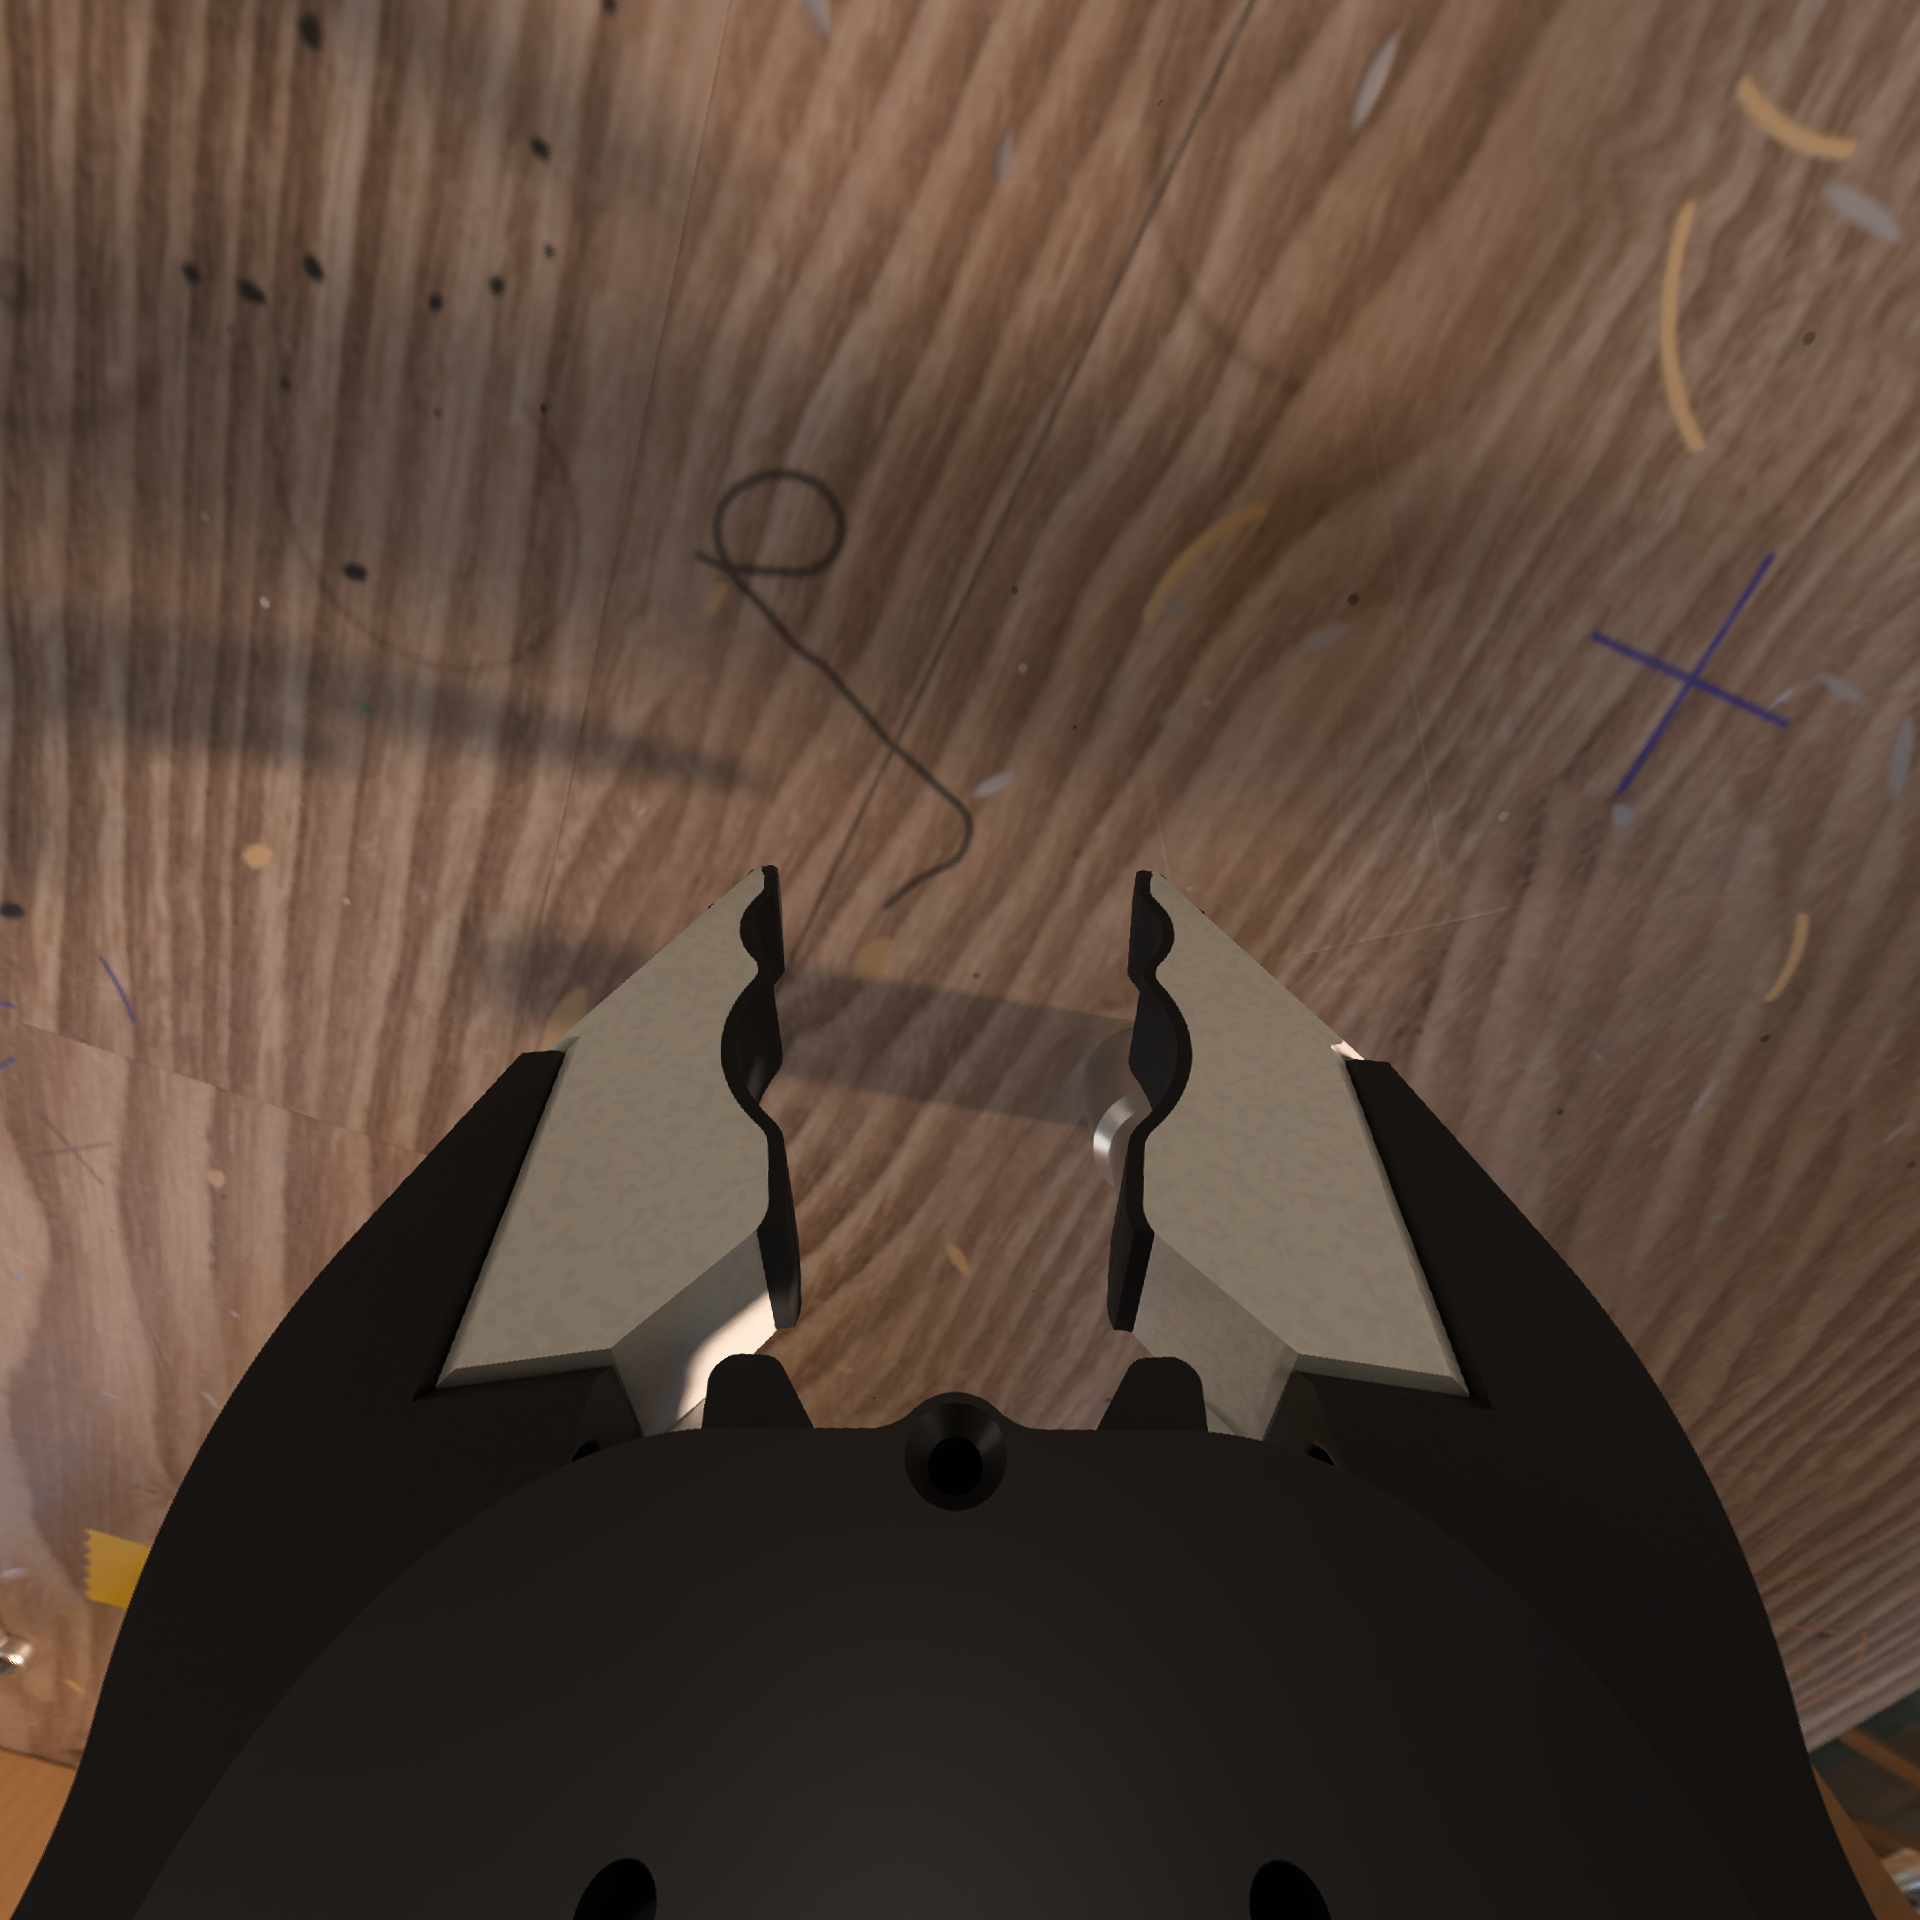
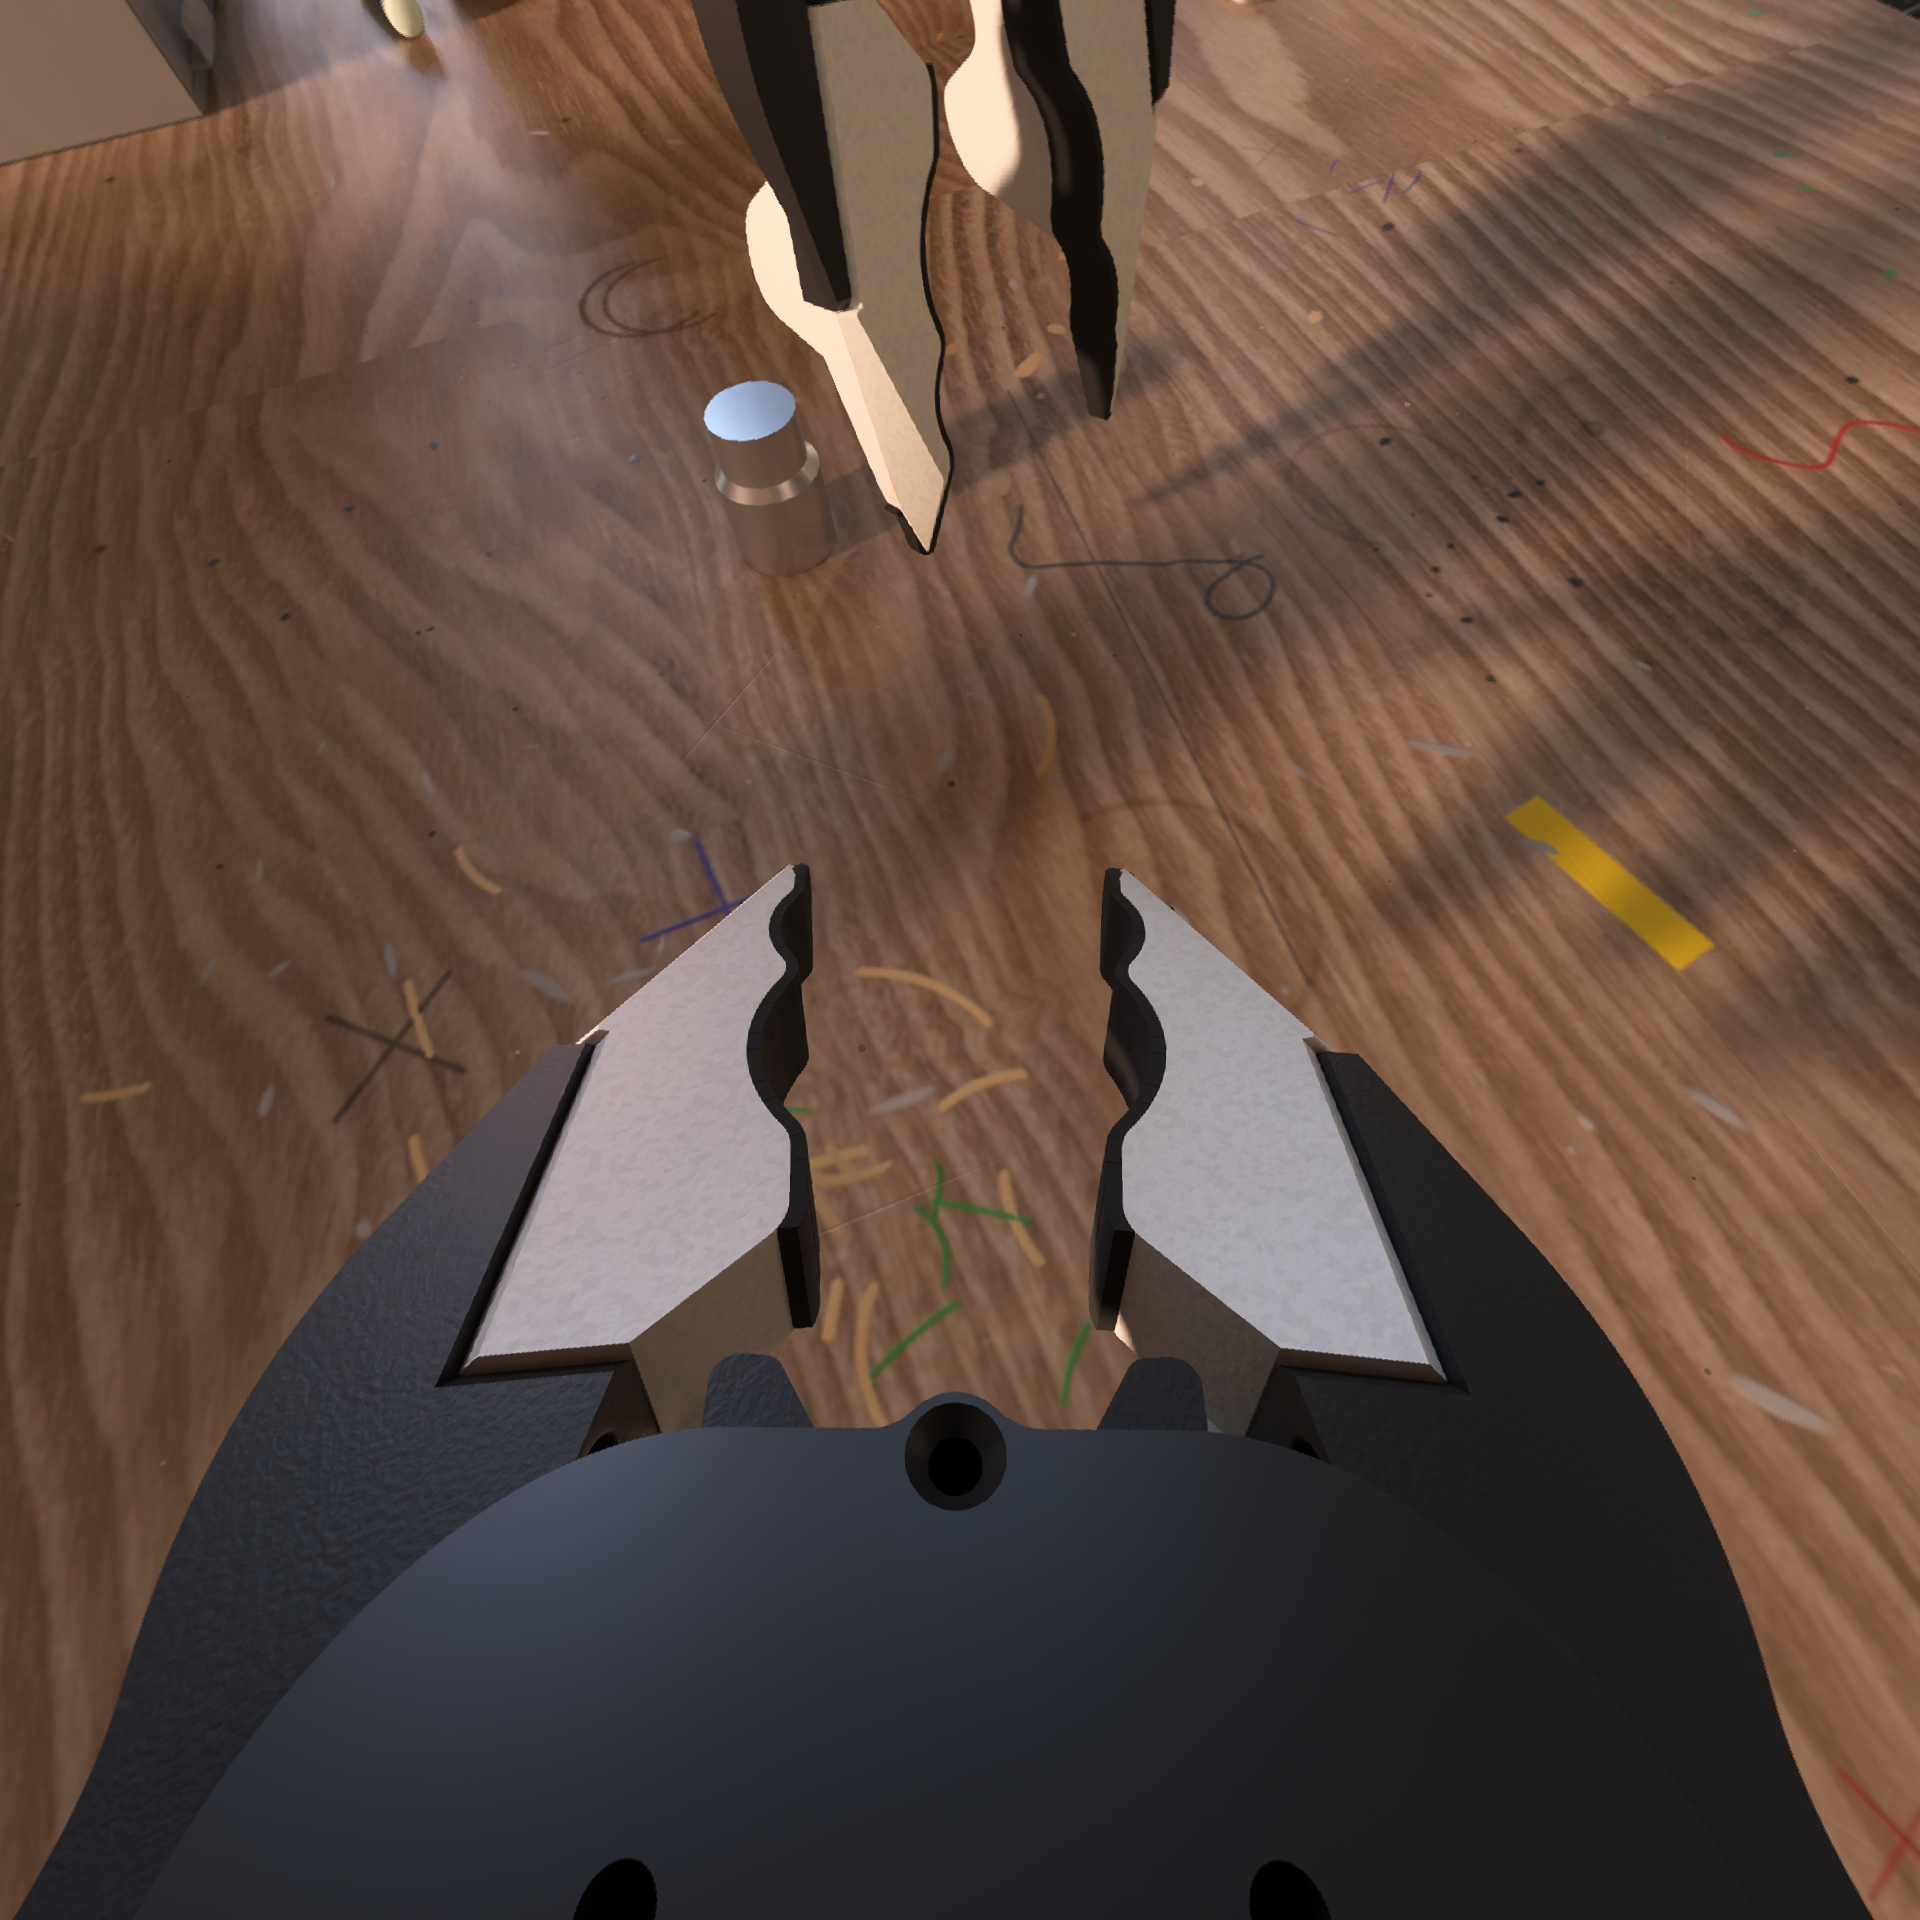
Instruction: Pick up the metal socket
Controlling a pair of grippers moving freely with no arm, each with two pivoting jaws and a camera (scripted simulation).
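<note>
The metal socket [image 2: 770, 478] stands upright on the wooden table [image 2: 312, 644], a short stepped cylinder with a flat bright top and a wider base. In the right wrist view it sits well ahead of the right gripper [image 2: 954, 883] and a little to its left, with bare wood between them.

The left gripper [image 2: 1023, 468] comes down from above in that view, its two fingers pointing at the table and parted with a clear gap. The nearer finger [image 2: 894, 416] hangs just beside the socket, on the socket's right; the tip is close to the base, though whether it touches cannot be told from here. The socket is outside the gap, not between the fingers, which hold nothing.

In the left wrist view the left gripper [image 1: 954, 883] is likewise parted, and only a sliver of the socket [image 1: 1110, 1112] shows, at the inner edge of the right-hand finger [image 1: 1247, 1122]; most of it is hidden behind that finger. A black scribbled loop [image 1: 790, 530] lies on the wood ahead.

The right gripper is open about as wide, empty, over coloured scribbles and shavings. A yellow strip of tape [image 2: 1610, 883] lies off to its right
</note>
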